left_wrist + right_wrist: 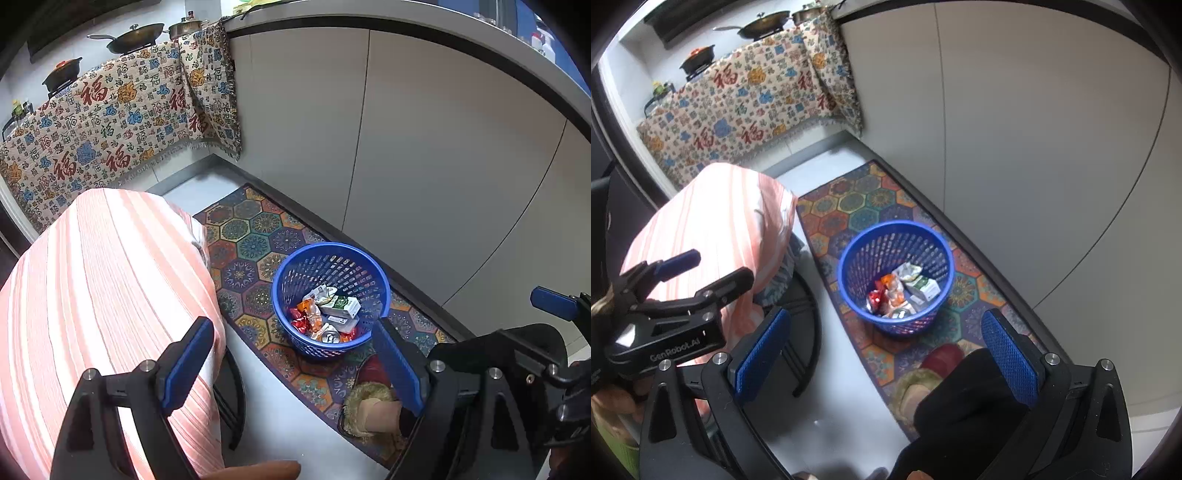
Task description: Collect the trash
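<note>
Both sets of tongs are wide apart with nothing in them: the left tongs (295, 363) and right tongs (886, 350) hang over the floor, angled down at the blue basket (284, 295). It sits on the patterned rug (255, 236) next to the grey cabinets, probably parked there so it's an easy drop. Inside: a little carton (341, 306) around 1 o'clock, red and orange wrappers (308, 317) toward 9, a can (330, 336) near 6. A striped-cloth-covered stool (110, 277) sits at 9 o'clock of the basket.
</note>
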`<action>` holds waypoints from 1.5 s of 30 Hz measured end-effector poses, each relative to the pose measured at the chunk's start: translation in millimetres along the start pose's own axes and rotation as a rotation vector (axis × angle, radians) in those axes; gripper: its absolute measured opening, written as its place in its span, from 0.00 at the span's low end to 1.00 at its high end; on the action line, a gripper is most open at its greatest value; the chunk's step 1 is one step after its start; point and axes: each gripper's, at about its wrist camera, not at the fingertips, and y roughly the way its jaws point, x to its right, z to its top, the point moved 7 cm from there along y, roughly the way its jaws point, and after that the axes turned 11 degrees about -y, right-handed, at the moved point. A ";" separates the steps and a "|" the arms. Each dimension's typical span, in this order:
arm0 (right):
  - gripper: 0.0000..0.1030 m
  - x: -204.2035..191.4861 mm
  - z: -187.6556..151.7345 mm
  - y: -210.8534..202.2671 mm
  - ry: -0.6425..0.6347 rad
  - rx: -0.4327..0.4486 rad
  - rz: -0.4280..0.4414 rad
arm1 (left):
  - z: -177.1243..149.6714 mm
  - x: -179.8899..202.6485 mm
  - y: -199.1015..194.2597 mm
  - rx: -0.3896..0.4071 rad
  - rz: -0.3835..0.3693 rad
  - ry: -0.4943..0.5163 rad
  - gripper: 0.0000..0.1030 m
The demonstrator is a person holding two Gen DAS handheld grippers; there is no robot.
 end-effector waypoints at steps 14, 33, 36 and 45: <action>1.00 2.2 -3.7 1.0 -0.001 -0.024 -0.012 | 1.5 -1.5 6.0 -0.017 0.010 -0.004 0.86; 1.00 0.9 -7.7 1.5 0.006 -0.036 -0.011 | 0.3 -1.5 5.5 -0.017 0.010 -0.009 0.86; 1.00 1.1 -8.6 1.9 0.009 -0.039 -0.011 | 0.3 -1.6 5.5 -0.019 0.010 -0.010 0.86; 1.00 2.8 -9.1 2.2 0.010 -0.041 -0.011 | -1.8 -3.2 6.2 -0.024 0.016 -0.008 0.86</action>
